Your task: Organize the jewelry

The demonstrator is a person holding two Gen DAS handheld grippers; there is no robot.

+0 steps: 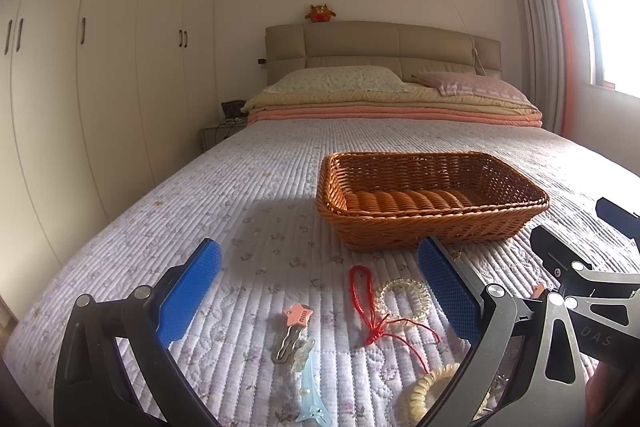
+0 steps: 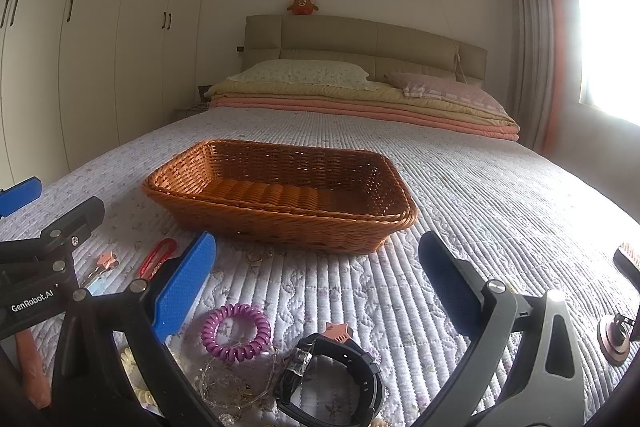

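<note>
Spreading under everything is a quilted floral bedspread (image 1: 248,195), covering a bed in a bedroom with white wardrobes (image 1: 100,47) along the left wall.

Hovering low over the near end of the bed, the left gripper (image 1: 320,287) is standing wide open, gripping nothing. Lying on the quilt between its blue pads (image 1: 188,291) are a pink star hair clip (image 1: 297,315), a red cord (image 1: 370,307) and a clear coil hair tie (image 1: 404,299); nearer the camera, a light blue hair clip (image 1: 312,399) and a cream coil hair tie (image 1: 430,387) are resting.

Just to its right, the right gripper (image 2: 316,275) is likewise gaping open and empty. Sitting between its fingers are a purple coil hair tie (image 2: 236,331), a black watch (image 2: 332,375) and a tangle of clear beaded jewelry (image 2: 232,383).

Beyond both tools, a brown wicker basket (image 2: 280,223) is sitting empty on the quilt, its near wall just past the scattered pieces.

Farther back, folded blankets (image 1: 392,107) and two pillows (image 1: 340,79) are lying against a beige headboard (image 1: 380,45), with a small plush toy (image 1: 320,13) perched on top.
</note>
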